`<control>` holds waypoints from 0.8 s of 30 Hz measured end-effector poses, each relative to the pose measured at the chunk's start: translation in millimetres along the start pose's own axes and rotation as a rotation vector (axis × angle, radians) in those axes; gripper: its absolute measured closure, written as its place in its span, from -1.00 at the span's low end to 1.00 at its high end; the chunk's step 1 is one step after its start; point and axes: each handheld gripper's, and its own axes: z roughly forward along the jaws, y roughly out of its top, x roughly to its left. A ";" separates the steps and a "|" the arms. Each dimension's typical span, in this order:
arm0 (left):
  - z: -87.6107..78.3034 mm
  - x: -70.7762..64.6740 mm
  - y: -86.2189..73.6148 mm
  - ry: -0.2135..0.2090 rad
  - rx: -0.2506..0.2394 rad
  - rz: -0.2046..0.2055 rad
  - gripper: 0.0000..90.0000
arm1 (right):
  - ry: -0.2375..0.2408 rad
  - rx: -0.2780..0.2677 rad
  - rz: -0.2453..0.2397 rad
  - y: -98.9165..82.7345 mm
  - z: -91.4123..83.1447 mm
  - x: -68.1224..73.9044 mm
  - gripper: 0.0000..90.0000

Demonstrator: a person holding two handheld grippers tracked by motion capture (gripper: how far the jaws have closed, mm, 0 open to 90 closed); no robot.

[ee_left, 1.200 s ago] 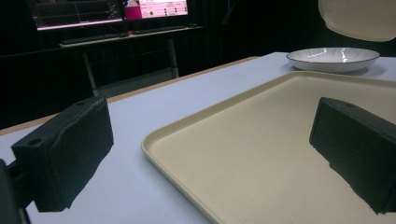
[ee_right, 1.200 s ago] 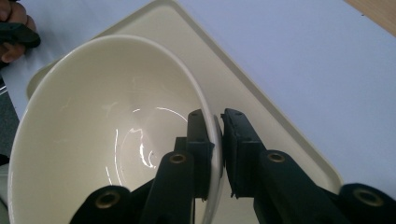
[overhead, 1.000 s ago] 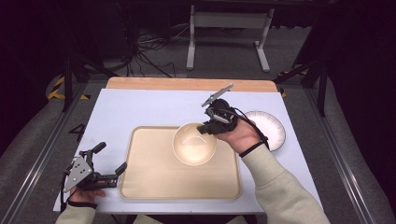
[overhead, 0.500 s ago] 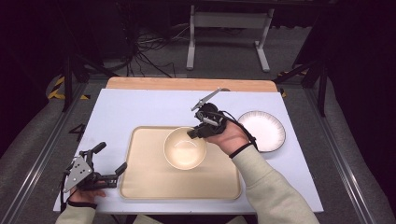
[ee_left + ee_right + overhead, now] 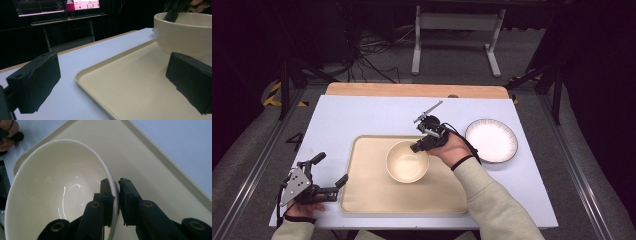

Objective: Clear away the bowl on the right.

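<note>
A cream bowl (image 5: pixel 407 161) stands on the beige tray (image 5: pixel 362 190) in the middle of the table. My right gripper (image 5: pixel 418 147) is shut on the bowl's far right rim, one jaw inside and one outside; the rim (image 5: pixel 110 177) runs between the jaws in the right gripper view. My left gripper (image 5: pixel 332 175) rests at the tray's left edge near the table's front left corner, jaws wide open with nothing between them. In the left gripper view the bowl (image 5: pixel 182 32) sits ahead on the tray (image 5: pixel 130 85).
A white plate with a dark rim (image 5: pixel 491 140) lies on the white table (image 5: pixel 362 117) to the right of the tray. A wooden strip (image 5: pixel 412 90) runs along the table's far edge. Beyond it are a metal stand (image 5: pixel 457 30) and cables on the floor.
My right gripper has carried the bowl leftward and nearer across the tray, from its right part toward the middle. The left gripper has stayed put.
</note>
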 end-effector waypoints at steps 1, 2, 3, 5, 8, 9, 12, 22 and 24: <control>0.0 0.0 0.0 0.000 0.001 -0.001 -1.00 | -0.002 0.004 0.004 -0.4 2.0 -1.1 0.81; 0.0 0.0 0.0 -0.001 0.000 0.000 -0.99 | -0.002 0.007 0.010 -1.0 4.4 -2.0 0.81; 0.1 0.0 0.0 -0.001 0.000 0.000 -0.99 | 0.002 0.009 0.013 -1.6 6.7 -3.0 0.81; 0.1 0.1 0.0 -0.001 0.000 0.000 -1.00 | 0.004 0.014 0.020 -2.2 9.7 -3.8 0.81; 0.1 0.0 0.0 -0.001 0.000 0.000 -1.00 | 0.006 0.017 0.028 -2.8 13.9 -4.8 0.81; 0.0 0.0 0.0 0.000 0.001 0.001 -1.00 | 0.006 0.019 0.031 -2.9 16.5 -5.2 0.81; -0.1 -0.3 0.1 0.000 0.003 0.004 -0.99 | 0.014 0.021 0.035 -3.6 21.8 -6.0 0.81; -0.1 -0.5 0.1 -0.001 0.004 0.004 -0.99 | 0.029 0.033 0.051 -6.7 33.8 -6.9 0.81; -0.1 -0.7 0.1 0.000 0.004 0.004 -0.99 | 0.031 0.036 0.054 -7.4 35.5 -7.4 0.81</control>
